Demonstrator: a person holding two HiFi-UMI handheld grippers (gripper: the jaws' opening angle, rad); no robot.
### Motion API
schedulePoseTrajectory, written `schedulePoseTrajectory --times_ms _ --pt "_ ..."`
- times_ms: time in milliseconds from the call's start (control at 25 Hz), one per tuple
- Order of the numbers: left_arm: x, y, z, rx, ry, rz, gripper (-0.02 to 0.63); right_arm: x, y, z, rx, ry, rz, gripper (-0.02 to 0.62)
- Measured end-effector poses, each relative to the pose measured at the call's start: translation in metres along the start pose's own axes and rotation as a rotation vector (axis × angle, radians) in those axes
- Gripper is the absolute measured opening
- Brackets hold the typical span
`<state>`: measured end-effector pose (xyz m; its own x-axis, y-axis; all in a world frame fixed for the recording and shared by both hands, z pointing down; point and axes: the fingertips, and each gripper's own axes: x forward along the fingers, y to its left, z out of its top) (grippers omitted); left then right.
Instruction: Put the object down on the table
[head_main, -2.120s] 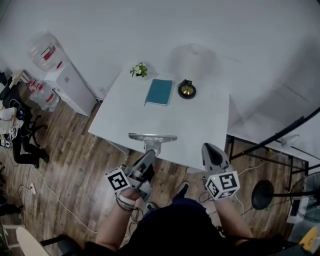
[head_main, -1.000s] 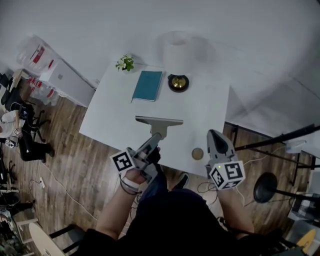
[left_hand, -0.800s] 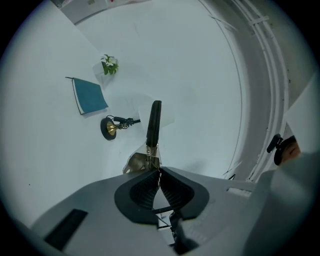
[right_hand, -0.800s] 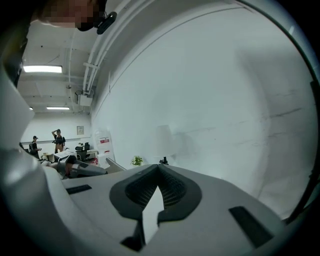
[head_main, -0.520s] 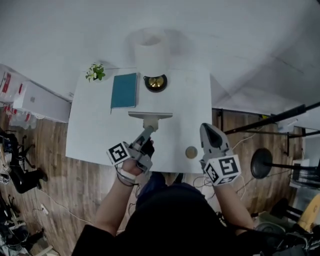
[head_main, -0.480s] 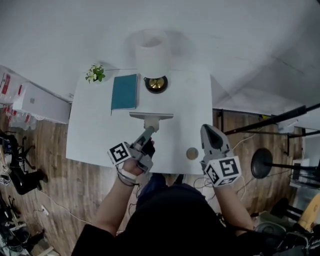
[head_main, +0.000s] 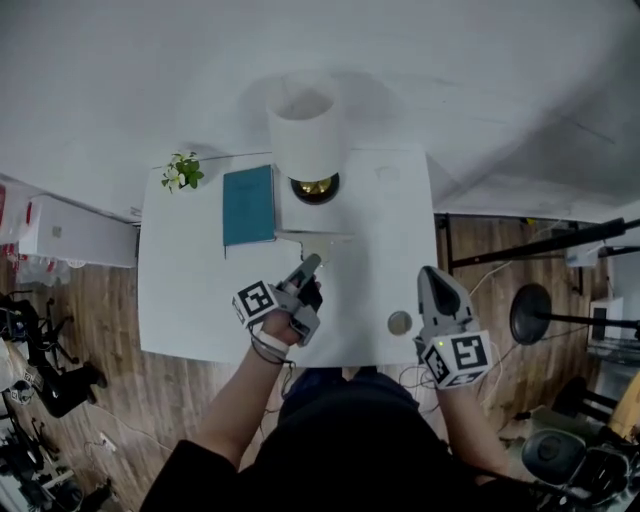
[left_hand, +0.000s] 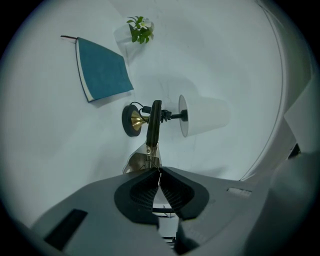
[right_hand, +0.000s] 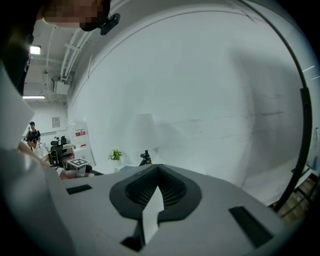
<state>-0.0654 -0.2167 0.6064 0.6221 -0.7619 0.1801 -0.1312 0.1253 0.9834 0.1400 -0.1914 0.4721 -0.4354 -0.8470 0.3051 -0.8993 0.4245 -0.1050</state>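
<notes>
Left gripper (head_main: 308, 266), centre frame, jaws clamped on squeegee (left_hand: 152, 127) handle over white table (head_main: 180, 300). Right gripper (head_main: 433, 276) closed, empty.

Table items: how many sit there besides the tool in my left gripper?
4: plant at far left corner, teal book beside it, lamp at far edge, round disc at near-right edge. Lamp may hide more.

left gripper (head_main: 310, 262) clamped, right gripper (head_main: 433, 273) closed.

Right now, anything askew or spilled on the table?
Nothing stands out. The lamp, teal book and small plant sit tidily on the white table. The left gripper is shut on a squeegee near the lamp.
</notes>
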Motion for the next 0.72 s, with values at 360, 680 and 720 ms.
schedulePoseTrajectory --times_ms 360,680,720 --pt "0.027 0.041 0.017 -0.089 0.004 0.033 0.015 0.012 -0.007 -0.013 -0.002 0.054 -0.057 0.006" --pt "0.04 0.08 0.018 -0.166 0.012 0.071 0.017 0.011 -0.012 -0.021 -0.006 0.08 -0.086 0.006" --pt "0.041 0.083 0.017 -0.176 0.014 0.077 0.017 0.011 -0.013 -0.023 -0.003 0.084 -0.091 0.006"
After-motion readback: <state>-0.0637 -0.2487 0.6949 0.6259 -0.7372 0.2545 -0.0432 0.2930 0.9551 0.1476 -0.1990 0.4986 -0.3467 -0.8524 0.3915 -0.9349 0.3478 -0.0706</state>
